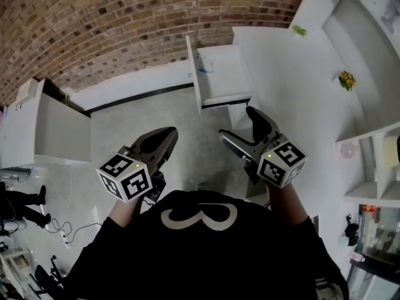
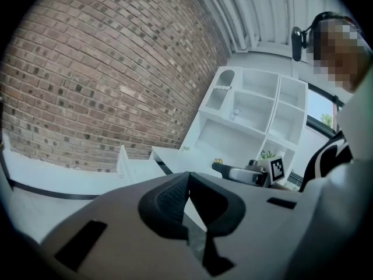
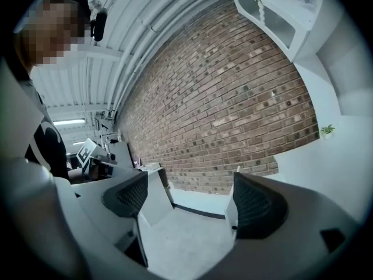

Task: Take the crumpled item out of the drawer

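A white drawer (image 1: 222, 74) stands pulled out of the white cabinet against the brick wall. Near the drawer's left wall lies a small pale bluish thing (image 1: 205, 69), too small to make out. Both grippers hang in the air well short of the drawer, above the floor. My left gripper (image 1: 169, 134) is shut with nothing between its jaws (image 2: 186, 198). To its right, my right gripper (image 1: 236, 122) is open and empty (image 3: 192, 202), pointing toward the drawer. The left gripper view shows the drawer (image 2: 129, 165) only from the side, its inside hidden.
A white cabinet top (image 1: 287, 67) runs along the right with a small green plant (image 1: 300, 30). A white shelf unit (image 1: 375, 86) beside it holds yellow flowers (image 1: 347, 79). Another white cabinet (image 1: 59, 130) stands at the left. Pale floor (image 1: 134, 120) lies between them.
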Action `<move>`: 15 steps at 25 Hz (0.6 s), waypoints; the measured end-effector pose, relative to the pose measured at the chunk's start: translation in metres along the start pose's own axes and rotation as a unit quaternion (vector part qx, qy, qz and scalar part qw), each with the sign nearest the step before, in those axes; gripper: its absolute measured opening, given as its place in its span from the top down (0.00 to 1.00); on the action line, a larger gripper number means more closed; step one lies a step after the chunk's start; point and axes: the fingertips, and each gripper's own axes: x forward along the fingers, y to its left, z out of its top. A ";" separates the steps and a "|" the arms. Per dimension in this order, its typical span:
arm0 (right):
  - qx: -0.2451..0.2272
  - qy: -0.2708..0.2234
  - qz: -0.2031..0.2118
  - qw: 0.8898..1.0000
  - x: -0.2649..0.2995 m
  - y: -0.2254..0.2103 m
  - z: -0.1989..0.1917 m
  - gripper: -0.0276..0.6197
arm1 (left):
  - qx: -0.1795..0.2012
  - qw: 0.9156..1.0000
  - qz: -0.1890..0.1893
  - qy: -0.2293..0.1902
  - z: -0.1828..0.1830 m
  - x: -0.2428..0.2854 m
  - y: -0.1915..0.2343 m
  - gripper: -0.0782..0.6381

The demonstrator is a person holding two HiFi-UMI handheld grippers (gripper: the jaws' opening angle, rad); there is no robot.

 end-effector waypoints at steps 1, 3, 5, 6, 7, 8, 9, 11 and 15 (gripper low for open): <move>-0.001 0.002 -0.001 1.000 0.003 -0.003 0.000 0.27 | 0.000 1.000 0.001 -0.001 0.002 0.001 0.002 0.89; -0.005 0.007 -0.004 1.000 0.010 -0.009 0.002 0.27 | 0.002 1.000 0.002 -0.003 0.005 0.004 0.006 0.89; -0.010 0.009 -0.006 1.000 0.017 -0.014 0.005 0.27 | 0.006 1.000 0.001 -0.003 0.007 0.007 0.011 0.89; -0.013 0.010 -0.007 1.000 0.021 -0.016 0.005 0.27 | 0.008 1.000 0.001 -0.003 0.007 0.008 0.014 0.89; -0.016 0.011 -0.008 1.000 0.025 -0.018 0.006 0.27 | 0.009 1.000 0.000 -0.003 0.007 0.009 0.018 0.89; -0.019 0.012 -0.009 1.000 0.030 -0.020 0.007 0.28 | 0.009 1.000 0.000 -0.002 0.007 0.011 0.022 0.89; -0.021 0.012 -0.010 1.000 0.035 -0.023 0.009 0.28 | 0.009 1.000 0.000 -0.002 0.007 0.012 0.027 0.89; -0.026 0.012 -0.011 1.000 0.046 -0.027 0.015 0.28 | 0.006 1.000 -0.001 -0.001 0.009 0.018 0.038 0.89; -0.041 0.021 -0.015 0.999 0.073 -0.043 0.024 0.28 | -0.001 1.000 -0.005 0.001 0.019 0.035 0.064 0.89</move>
